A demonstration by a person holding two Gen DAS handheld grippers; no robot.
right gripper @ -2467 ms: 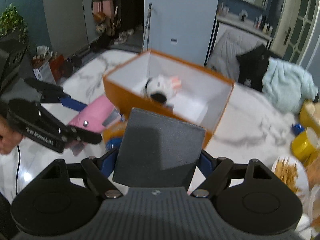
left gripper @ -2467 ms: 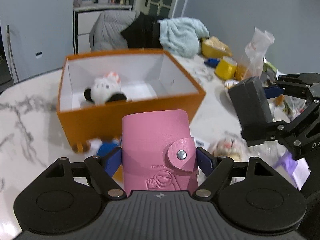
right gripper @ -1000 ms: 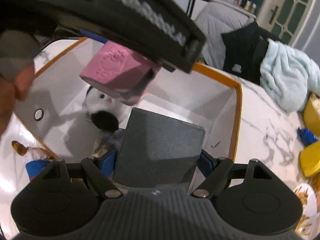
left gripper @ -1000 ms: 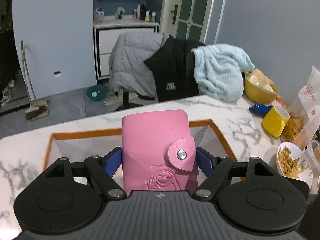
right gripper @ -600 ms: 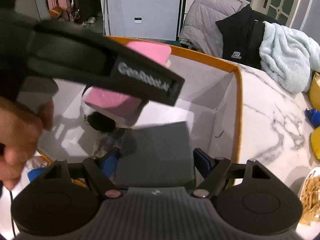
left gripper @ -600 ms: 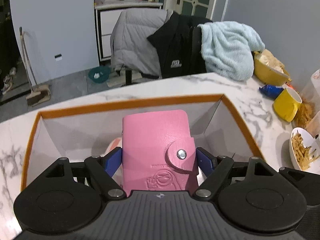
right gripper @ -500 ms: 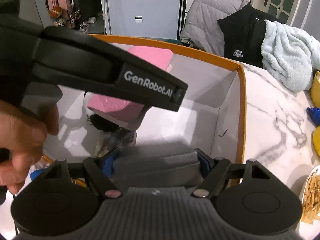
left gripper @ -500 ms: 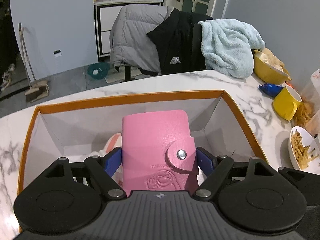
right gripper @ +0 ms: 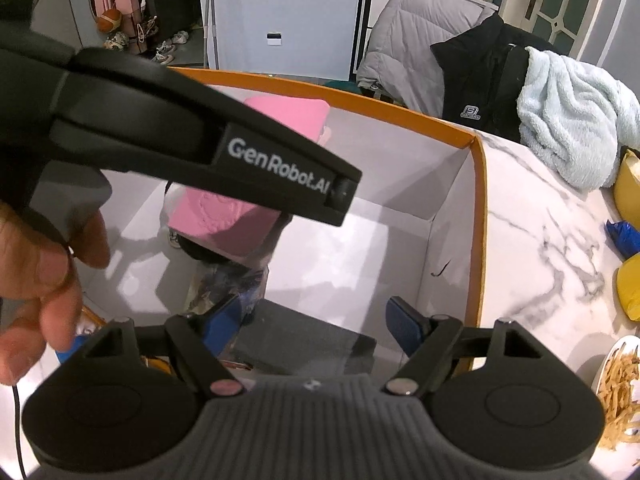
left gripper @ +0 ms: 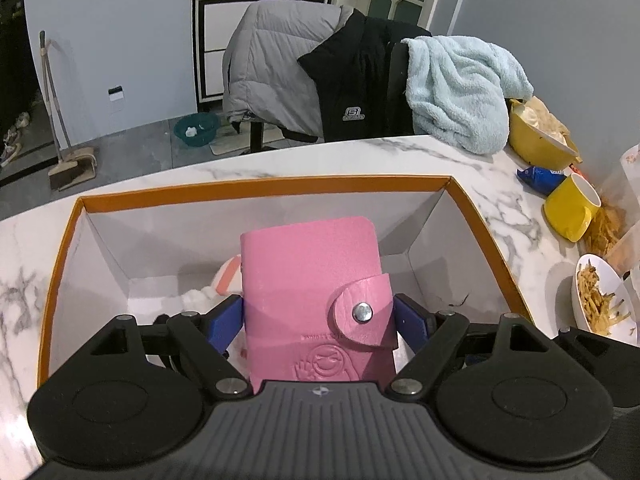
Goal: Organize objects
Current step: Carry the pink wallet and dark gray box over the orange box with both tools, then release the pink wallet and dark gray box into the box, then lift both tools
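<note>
An orange box (left gripper: 260,190) with white inside walls sits on the marble table (left gripper: 500,208). My left gripper (left gripper: 318,316) hangs over its inside with a pink snap wallet (left gripper: 312,280) upright between the blue pads; the jaws are opening and the wallet still sits between them. In the right wrist view the pink wallet (right gripper: 288,120) hangs above the box floor behind the left gripper's black side bar (right gripper: 240,152). My right gripper (right gripper: 316,320) is open at the orange box's (right gripper: 478,216) near right corner. A dark grey wallet (right gripper: 304,344) lies flat on the floor under it. A white plush toy (left gripper: 224,280) lies in the box.
A hand (right gripper: 36,272) holds the left gripper at the left. On the table to the right stand a yellow mug (left gripper: 568,208), a yellow bowl (left gripper: 536,140) and a plate of fries (left gripper: 596,300). Behind the table, a chair carries jackets and a light blue towel (left gripper: 456,92).
The grey wallet has tipped out of the right gripper's jaws and now lies flat in the box. The left gripper has sunk a little toward the box with the pink wallet.
</note>
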